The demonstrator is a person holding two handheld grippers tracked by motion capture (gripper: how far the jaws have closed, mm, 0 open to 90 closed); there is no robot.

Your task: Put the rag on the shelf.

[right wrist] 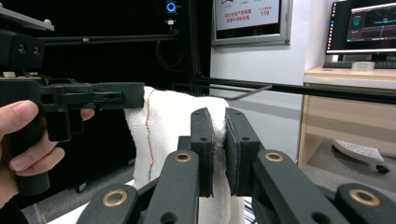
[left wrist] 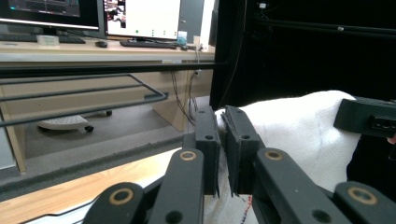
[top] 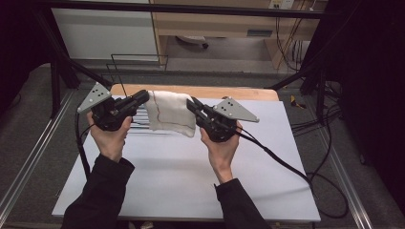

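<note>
Mid-carry, seemingly: white cloth (top: 170, 113) stretched above tabletop (top: 191, 162); left tongs (top: 143, 97) and right tongs (top: 192, 103) each clenched on an edge. Next, probably lowering evenly, keeping tension.

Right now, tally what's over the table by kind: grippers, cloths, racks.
Grippers: 2, the left gripper and the right gripper, each clamped on the cloth
White cloth: 1, held up between them
Black wire rack: 1, behind the table
Total: 4
</note>
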